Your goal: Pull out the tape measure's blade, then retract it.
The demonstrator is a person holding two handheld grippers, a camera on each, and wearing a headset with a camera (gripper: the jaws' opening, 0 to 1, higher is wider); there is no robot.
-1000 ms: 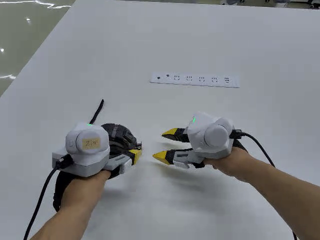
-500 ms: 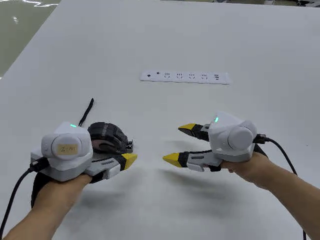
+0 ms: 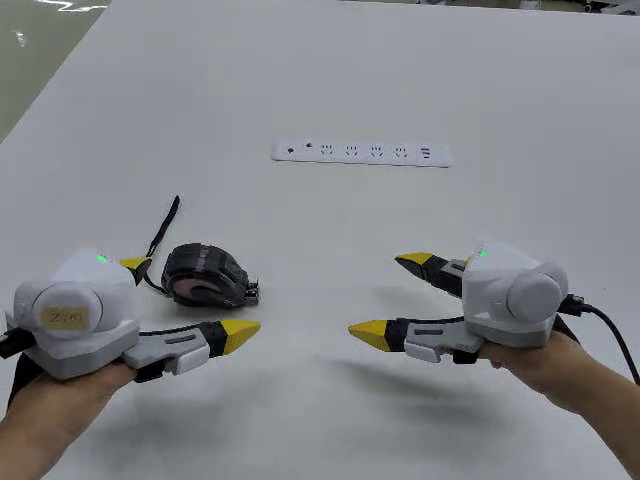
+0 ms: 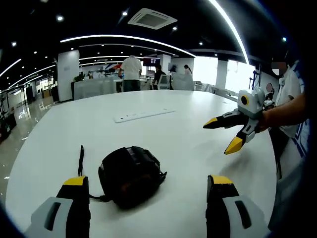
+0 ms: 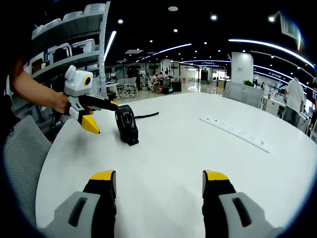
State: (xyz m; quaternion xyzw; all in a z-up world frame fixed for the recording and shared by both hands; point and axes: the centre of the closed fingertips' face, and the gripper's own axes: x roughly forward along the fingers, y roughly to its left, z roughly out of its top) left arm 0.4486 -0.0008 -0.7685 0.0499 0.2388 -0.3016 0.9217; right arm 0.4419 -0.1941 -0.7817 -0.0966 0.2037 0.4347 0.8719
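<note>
A black tape measure point(image 3: 205, 275) with a black wrist strap point(image 3: 163, 227) lies on the white table point(image 3: 330, 90), its blade inside the case. My left gripper point(image 3: 190, 300) is open, its yellow-tipped fingers point(image 3: 238, 332) straddling the case without touching it. In the left gripper view the tape measure point(image 4: 130, 173) lies just ahead, between the two jaws. My right gripper point(image 3: 392, 298) hangs open to the right, apart from the tape measure and holding nothing. From the right gripper view the tape measure point(image 5: 127, 124) lies beside the left gripper point(image 5: 99, 115).
A white power strip point(image 3: 360, 153) lies flat farther back on the table. The table's left edge point(image 3: 45, 95) borders a glossy floor. People and desks stand in the background of the gripper views.
My left gripper has opened, let go of the tape measure and drawn back to the left. The right gripper has moved away to the right. The tape measure lies free on the table.
</note>
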